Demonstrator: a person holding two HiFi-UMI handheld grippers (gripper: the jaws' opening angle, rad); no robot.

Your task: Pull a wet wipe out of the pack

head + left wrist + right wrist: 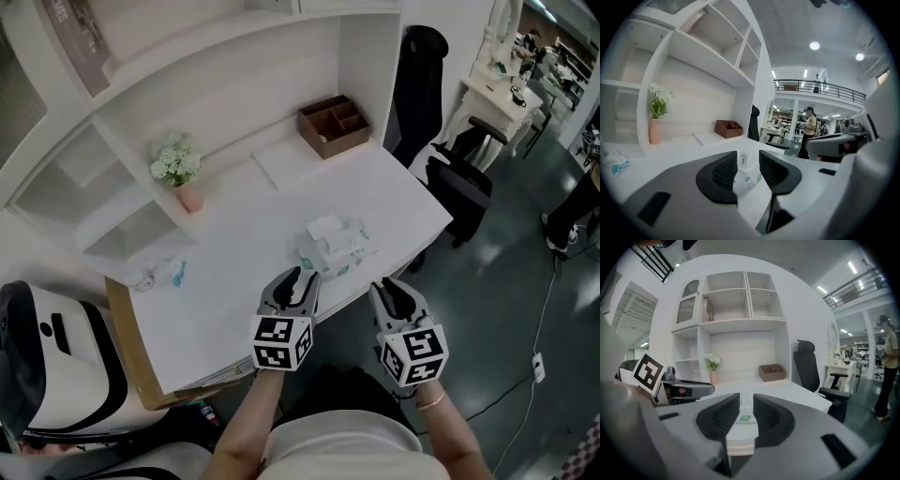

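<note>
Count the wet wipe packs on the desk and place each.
1. The wet wipe pack lies near the desk's front edge, just ahead of the left claw and right claw. Shelf recesses are partly hidden.

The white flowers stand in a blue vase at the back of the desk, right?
Not quite. The vase is pink, not blue. The white flowers do stand in it at the back of the desk. The head view shows this, and so does the left gripper view.
</note>
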